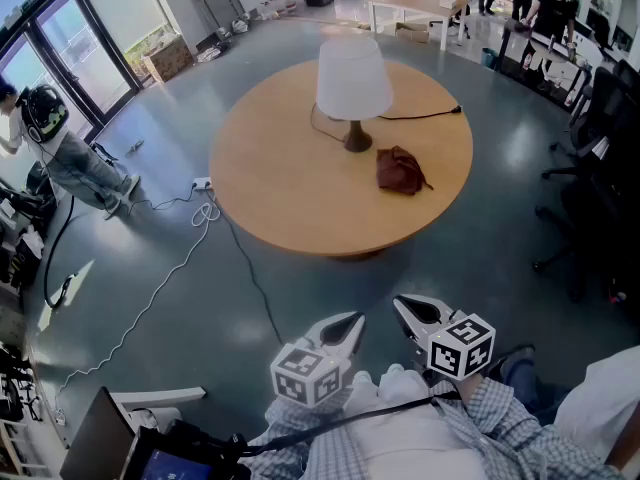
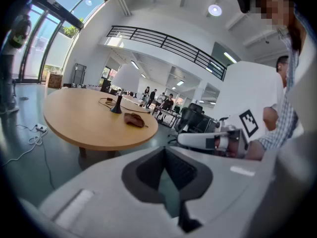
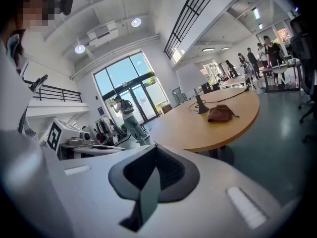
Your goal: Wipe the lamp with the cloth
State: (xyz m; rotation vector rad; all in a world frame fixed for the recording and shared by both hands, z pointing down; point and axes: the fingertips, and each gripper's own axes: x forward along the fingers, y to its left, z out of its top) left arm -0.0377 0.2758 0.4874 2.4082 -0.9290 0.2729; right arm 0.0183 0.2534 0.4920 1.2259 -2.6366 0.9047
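A lamp (image 1: 351,83) with a white shade and a dark base stands on the round wooden table (image 1: 290,188). Just right of its base lies a crumpled brown cloth (image 1: 399,169). The same lamp (image 2: 124,83) and cloth (image 2: 134,119) show far off in the left gripper view, and lamp (image 3: 193,83) and cloth (image 3: 220,113) in the right gripper view. My left gripper (image 1: 352,323) and right gripper (image 1: 404,308) hang close to the body, well short of the table. Both are shut and hold nothing.
A black cord (image 1: 420,116) runs from the lamp across the table. White and black cables (image 1: 170,268) trail on the floor at left. A person (image 1: 60,148) stands at far left; office chairs (image 1: 590,188) at right; more desks and people at the back.
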